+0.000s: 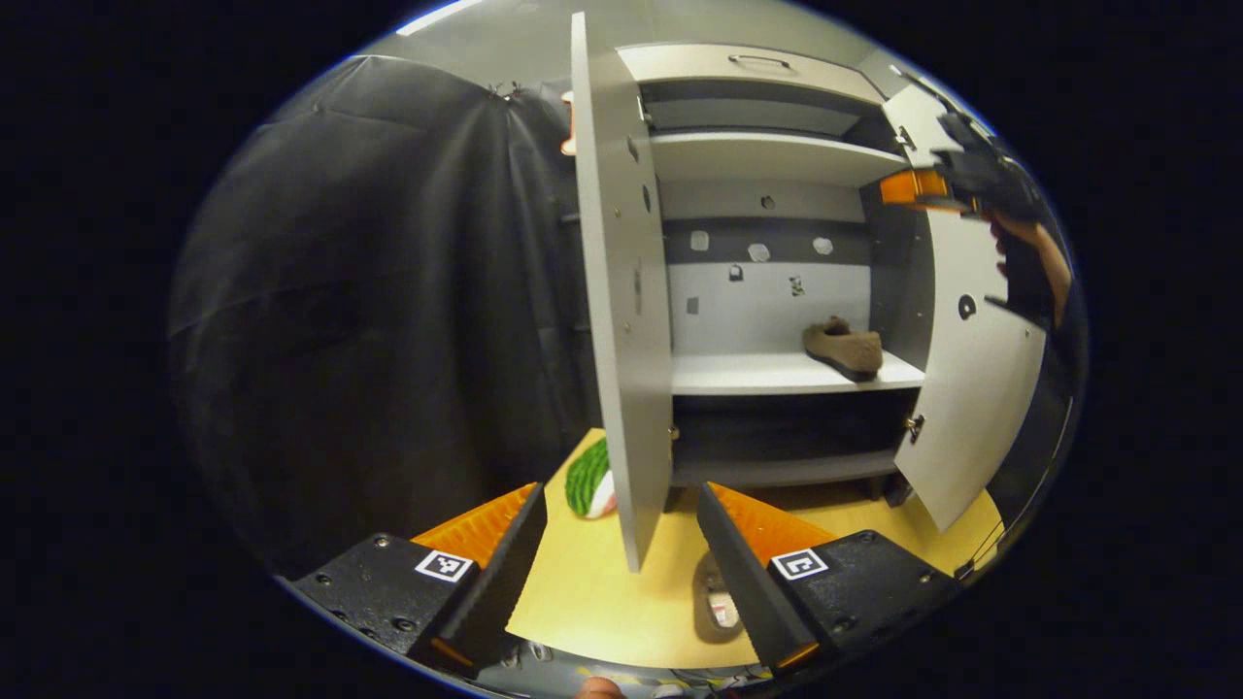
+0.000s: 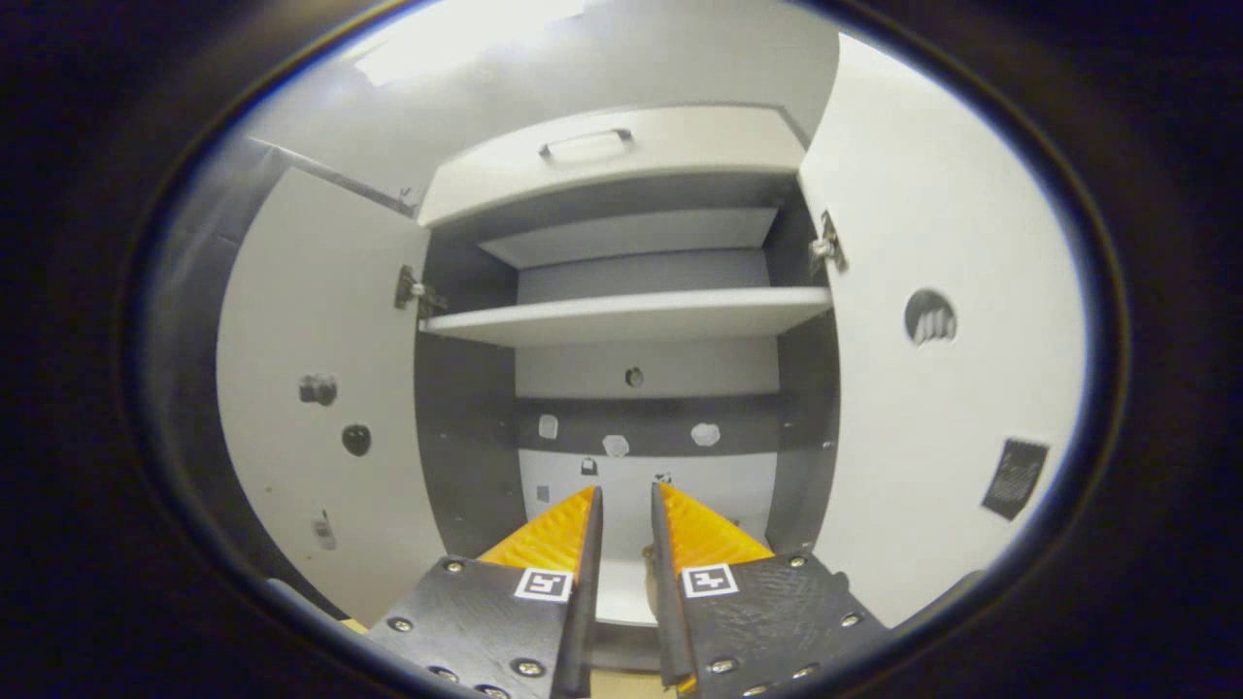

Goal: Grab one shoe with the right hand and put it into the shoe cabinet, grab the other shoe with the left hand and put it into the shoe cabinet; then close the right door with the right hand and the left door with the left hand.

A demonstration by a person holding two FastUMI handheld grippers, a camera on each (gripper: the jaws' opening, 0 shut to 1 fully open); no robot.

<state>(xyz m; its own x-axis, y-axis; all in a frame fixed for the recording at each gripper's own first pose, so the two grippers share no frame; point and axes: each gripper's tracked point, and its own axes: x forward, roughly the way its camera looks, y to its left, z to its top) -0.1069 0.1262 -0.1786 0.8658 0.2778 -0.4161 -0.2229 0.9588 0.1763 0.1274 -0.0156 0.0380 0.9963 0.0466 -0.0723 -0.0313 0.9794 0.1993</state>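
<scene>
The left tool (image 1: 621,544) is held low over the yellow surface (image 1: 602,592), its fingers spread wide with nothing between them, and is aimed at the edge of the left door (image 1: 612,291) of the shoe cabinet (image 1: 767,155). In the left gripper view the right tool (image 1: 937,186) is seen raised by a hand (image 1: 1039,257) beside the upper part of the right door (image 1: 971,388). In the right gripper view the right tool (image 2: 626,524) is pointed level into the cabinet; its fingers are drawn to a narrow gap and nothing is gripped. Two doors are counted, both standing open. Two shoes are counted in the left gripper view: one brown shoe (image 1: 843,346) is set on the lower shelf (image 1: 767,374), toward its right end, and the other shoe (image 1: 717,597) lies on the surface between the left tool's fingers, though it is partly hidden and blurred. A green striped object (image 1: 587,481) is seen beside the left door's foot. In the right gripper view the upper shelf (image 2: 631,316) and the drawer handle (image 2: 586,146) are shown head-on.
</scene>
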